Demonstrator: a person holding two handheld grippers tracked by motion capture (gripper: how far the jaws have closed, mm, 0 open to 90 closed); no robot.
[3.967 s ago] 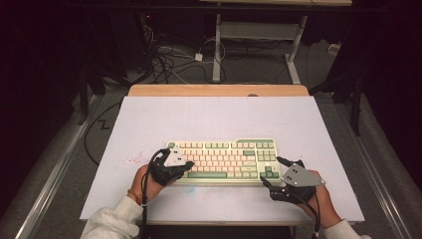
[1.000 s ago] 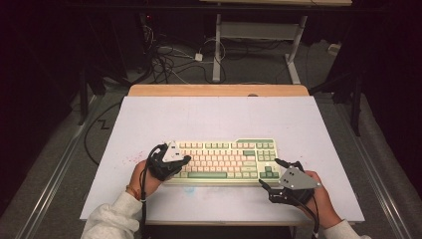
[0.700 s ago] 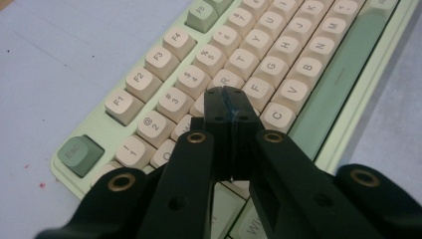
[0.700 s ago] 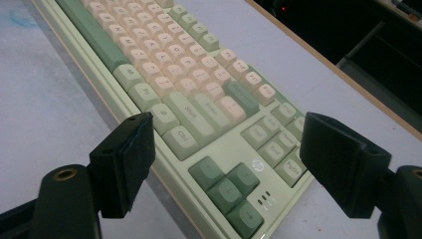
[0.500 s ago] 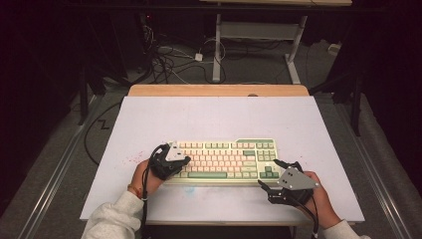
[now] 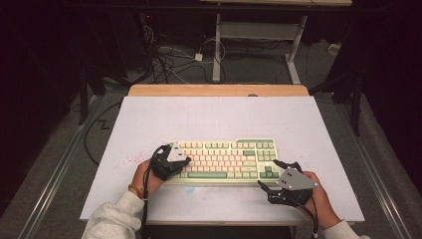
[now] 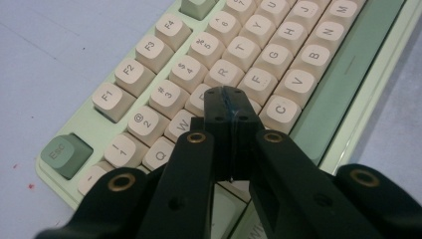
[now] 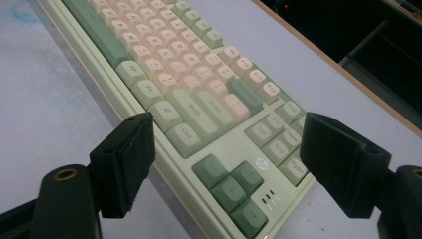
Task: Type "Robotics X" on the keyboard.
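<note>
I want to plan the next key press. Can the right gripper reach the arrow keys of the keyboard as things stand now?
Probably yes. The right gripper, jaws open, sits beside the keyboard corner, and nothing lies between it and the arrow keys.

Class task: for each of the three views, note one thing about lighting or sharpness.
High view: the table is evenly lit, the room behind dark. Left gripper view: keyboard legends crisp, the near jaws softer. Right gripper view: the farthest keys blur; arrow keys sharper.
</note>
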